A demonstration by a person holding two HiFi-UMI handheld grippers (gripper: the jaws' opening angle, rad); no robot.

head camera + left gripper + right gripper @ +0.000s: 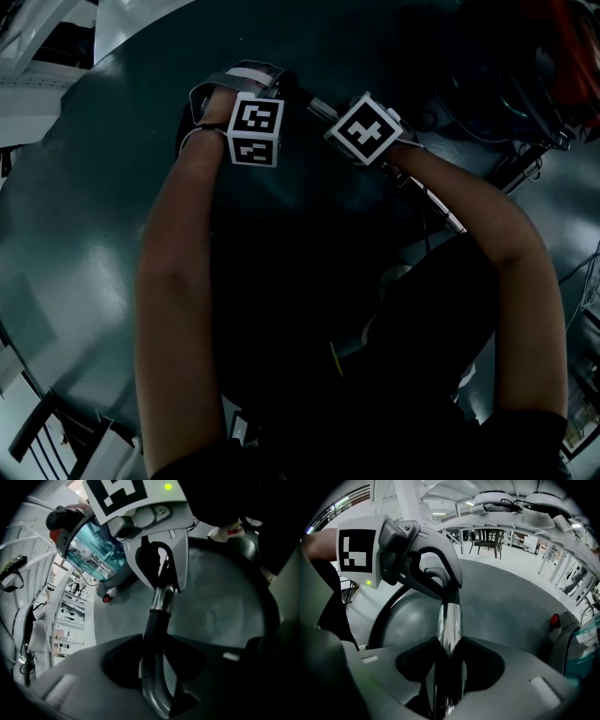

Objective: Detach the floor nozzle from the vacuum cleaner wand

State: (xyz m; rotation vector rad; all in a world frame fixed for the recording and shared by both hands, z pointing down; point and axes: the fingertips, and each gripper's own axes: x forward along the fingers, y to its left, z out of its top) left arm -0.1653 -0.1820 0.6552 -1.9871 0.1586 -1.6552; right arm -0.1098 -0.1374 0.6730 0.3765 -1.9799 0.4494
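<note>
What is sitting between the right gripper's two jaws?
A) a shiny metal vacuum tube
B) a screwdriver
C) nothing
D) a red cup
A: in the right gripper view the shiny metal tube runs between the pads of the right gripper, which press on both sides.

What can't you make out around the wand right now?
- Floor nozzle: recognisable in no view; head view too dark.
- Wand past the jaws: cut off at the bottom edge, both gripper views.
- Left gripper and right gripper jaws: hidden under marker cubes in the head view.
</note>
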